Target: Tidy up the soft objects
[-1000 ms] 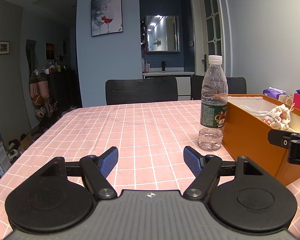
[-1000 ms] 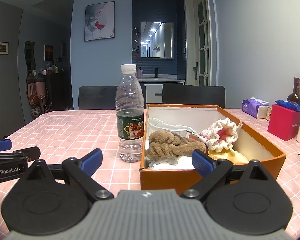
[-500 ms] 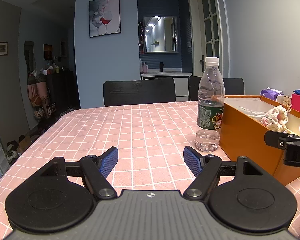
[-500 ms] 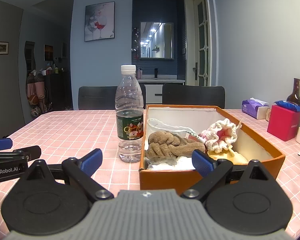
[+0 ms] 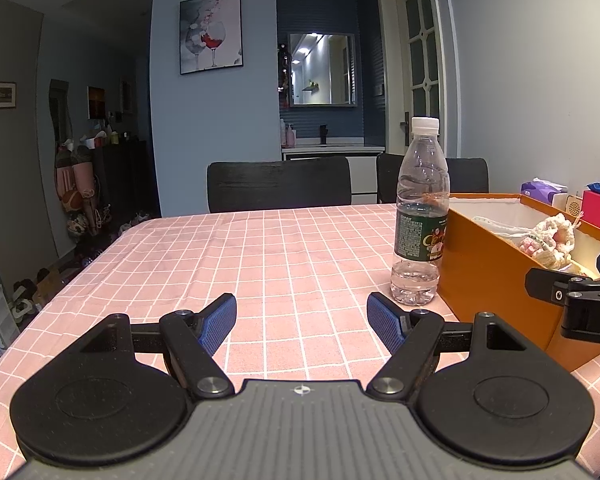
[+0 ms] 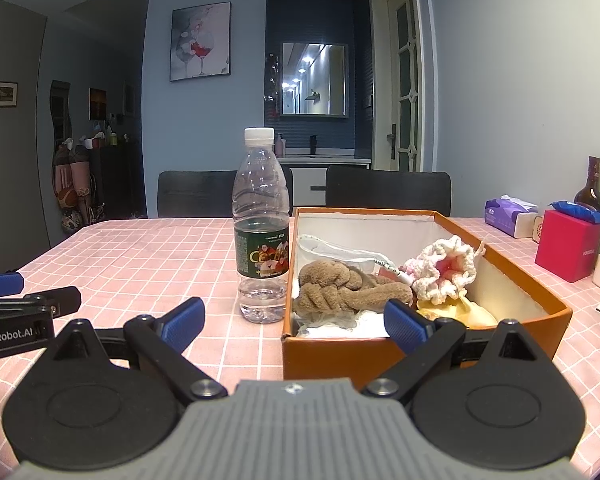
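Both grippers are idling low over the table, jaws spread wide, holding nothing — left gripper [image 5: 301, 316], right gripper [image 6: 296, 318] facing the orange box [image 6: 380, 350]. Brown plush [image 6: 340, 286], crocheted piece [image 6: 446, 266] and something yellow, hard to identify, are already sitting inside it. Fits either emptying or just-filled — no move is settling from this.

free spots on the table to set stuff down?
Bare: checked cloth left of the water bottle, back to the chairs. Crowded: the orange box, full of soft items, against the bottle; right edge has a tissue pack and red box.
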Motion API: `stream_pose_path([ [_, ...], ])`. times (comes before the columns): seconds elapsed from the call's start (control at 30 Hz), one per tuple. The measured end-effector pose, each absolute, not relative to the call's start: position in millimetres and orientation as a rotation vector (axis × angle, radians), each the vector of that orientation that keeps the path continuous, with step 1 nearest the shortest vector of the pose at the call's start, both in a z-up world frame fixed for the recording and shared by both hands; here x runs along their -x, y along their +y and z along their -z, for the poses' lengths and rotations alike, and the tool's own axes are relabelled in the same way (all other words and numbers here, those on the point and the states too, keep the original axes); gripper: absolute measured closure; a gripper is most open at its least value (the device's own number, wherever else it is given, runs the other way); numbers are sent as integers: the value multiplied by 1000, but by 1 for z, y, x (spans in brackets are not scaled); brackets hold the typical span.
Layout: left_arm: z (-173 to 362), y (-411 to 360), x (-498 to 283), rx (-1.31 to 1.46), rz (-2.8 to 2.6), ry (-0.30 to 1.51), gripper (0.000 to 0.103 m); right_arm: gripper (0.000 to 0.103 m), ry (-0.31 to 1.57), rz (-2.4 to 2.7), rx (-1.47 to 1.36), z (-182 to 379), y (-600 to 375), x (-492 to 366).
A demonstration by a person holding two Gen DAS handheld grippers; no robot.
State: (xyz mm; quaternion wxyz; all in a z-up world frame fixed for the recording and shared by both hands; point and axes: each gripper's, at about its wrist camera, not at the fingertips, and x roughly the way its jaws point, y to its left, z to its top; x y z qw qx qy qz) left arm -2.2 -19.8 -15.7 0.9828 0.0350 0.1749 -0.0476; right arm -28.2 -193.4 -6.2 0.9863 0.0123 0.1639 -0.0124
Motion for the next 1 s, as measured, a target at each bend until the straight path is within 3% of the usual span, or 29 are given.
stream_pose_path([
  [1.0, 16, -20, 3, -74, 99, 351, 16, 9, 336, 21, -22, 9, -191, 27],
])
